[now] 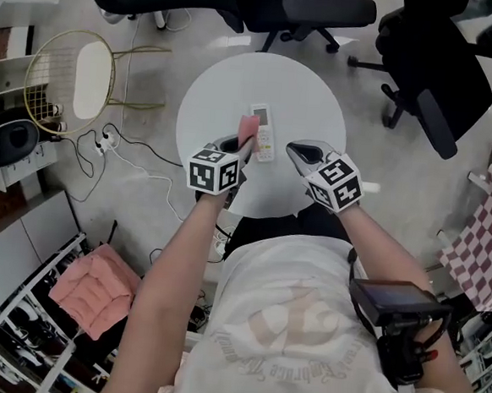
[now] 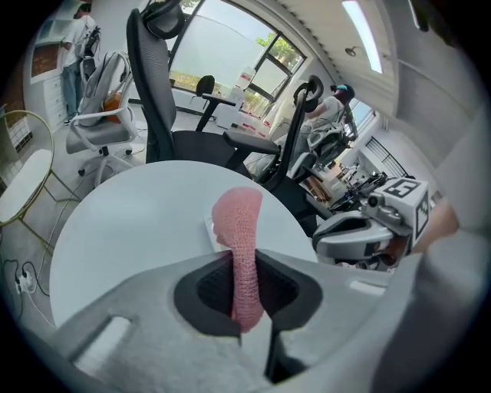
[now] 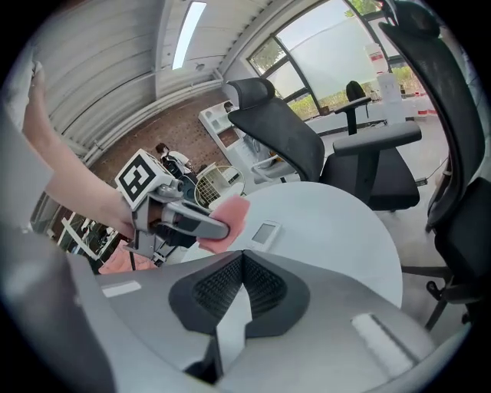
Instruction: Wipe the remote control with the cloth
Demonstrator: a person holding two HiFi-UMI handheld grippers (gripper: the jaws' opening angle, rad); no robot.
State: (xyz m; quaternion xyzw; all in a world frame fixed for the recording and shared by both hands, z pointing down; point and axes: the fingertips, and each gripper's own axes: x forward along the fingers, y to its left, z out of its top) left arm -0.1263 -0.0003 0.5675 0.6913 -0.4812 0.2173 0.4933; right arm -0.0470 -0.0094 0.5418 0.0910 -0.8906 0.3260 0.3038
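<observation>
At table centre in the head view, remote [image 1: 264, 133] lies flat and loose, long axis running up-down in frame, nothing pinning it. Left gripper [image 1: 246, 146] is clamped on cloth [image 1: 248, 130]; the pink fold sticks up out of the jaws and its tip is just beside the remote's left edge. Can't tell if it touches yet. Right gripper [image 1: 293, 150] has its jaws fully together with nothing between them, and sits just right of the remote, apart from it.

Risks (judgement):
- Remote is unheld, so a wipe stroke would likely drag or spin it across the smooth table [image 1: 229, 84] instead of cleaning it. Cause: right gripper is closed and off the remote, not bracing it.
- Cloth is pinched by 1 narrow strip only, so friction on the remote could pull it out or fold it over.
- The 2 grippers are near each other with the remote between them; a sideways stroke to the right could knock the jaws together.

Room: tabletop is bare apart from the remote, with free surface toward upper left and upper right of the frame. Near rim sits right under both grippers at lower centre. Office chairs crowd the far rim at the top; floor clutter and cables at left are well apart.
</observation>
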